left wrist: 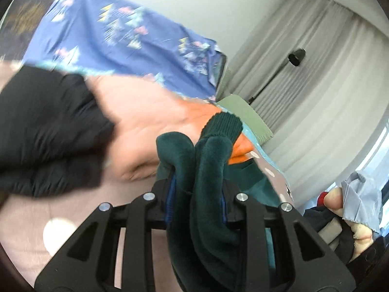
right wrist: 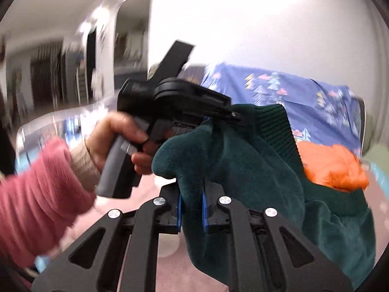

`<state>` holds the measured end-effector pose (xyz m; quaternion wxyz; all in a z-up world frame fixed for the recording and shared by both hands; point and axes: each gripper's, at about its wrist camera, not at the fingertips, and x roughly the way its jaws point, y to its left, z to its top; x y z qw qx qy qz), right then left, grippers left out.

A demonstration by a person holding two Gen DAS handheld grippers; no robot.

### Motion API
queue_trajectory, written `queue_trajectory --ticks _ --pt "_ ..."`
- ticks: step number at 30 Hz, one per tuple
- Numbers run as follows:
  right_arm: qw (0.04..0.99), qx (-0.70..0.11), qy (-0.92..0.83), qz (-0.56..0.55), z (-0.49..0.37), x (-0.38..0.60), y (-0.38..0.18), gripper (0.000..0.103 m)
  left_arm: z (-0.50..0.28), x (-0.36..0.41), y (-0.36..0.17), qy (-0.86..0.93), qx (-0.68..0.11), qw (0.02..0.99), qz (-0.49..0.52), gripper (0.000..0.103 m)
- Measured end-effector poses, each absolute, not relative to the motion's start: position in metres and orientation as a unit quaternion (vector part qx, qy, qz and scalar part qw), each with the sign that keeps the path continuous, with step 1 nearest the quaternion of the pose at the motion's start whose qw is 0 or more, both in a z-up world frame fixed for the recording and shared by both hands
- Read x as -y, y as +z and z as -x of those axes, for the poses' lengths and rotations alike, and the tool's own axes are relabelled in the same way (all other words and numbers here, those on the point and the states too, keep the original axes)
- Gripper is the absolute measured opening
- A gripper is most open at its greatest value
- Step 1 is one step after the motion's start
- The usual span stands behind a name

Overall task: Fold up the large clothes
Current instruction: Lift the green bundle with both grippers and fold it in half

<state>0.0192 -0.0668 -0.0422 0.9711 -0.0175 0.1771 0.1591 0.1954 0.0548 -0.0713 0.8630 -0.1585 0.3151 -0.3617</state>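
Fleece of the dark green garment [right wrist: 243, 160] is pinched in both the left gripper [left wrist: 197, 194] and right gripper [right wrist: 192, 209], lifted above the pink bedspread [left wrist: 29, 209], seemingly mid-fold; next, probably, lowering it flat.

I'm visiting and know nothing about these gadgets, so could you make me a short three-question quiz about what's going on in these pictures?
1. True or false: both the left gripper and the right gripper have their fingers closed on the dark green fleece garment.
2. Multiple choice: what colour is the fabric lying just behind the green garment? A) yellow B) orange C) white
3. Fill in: in the right wrist view, the hand holding the other gripper comes out of a ____ sleeve.

Key: 1 true; 2 B; 3 pink
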Motion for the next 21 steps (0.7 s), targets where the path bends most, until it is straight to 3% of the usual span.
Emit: queue_trajectory --ticks 8,16,21 --pt "0.963 -0.113 0.139 -0.2 0.024 0.239 -0.023 0.011 -0.165 0.128 0.013 -0.37 -0.303 0.878 -0.008 0.028" --pt "0.928 -0.126 0.072 -0.344 0.059 0.358 -0.1 0.011 -0.153 0.308 -0.049 -0.386 -0.32 0.853 -0.147 0.033" --pt "0.911 -0.149 0.029 -0.384 0.076 0.39 -0.158 0.012 -0.155 0.343 -0.098 -0.448 -0.342 0.82 -0.102 0.044"
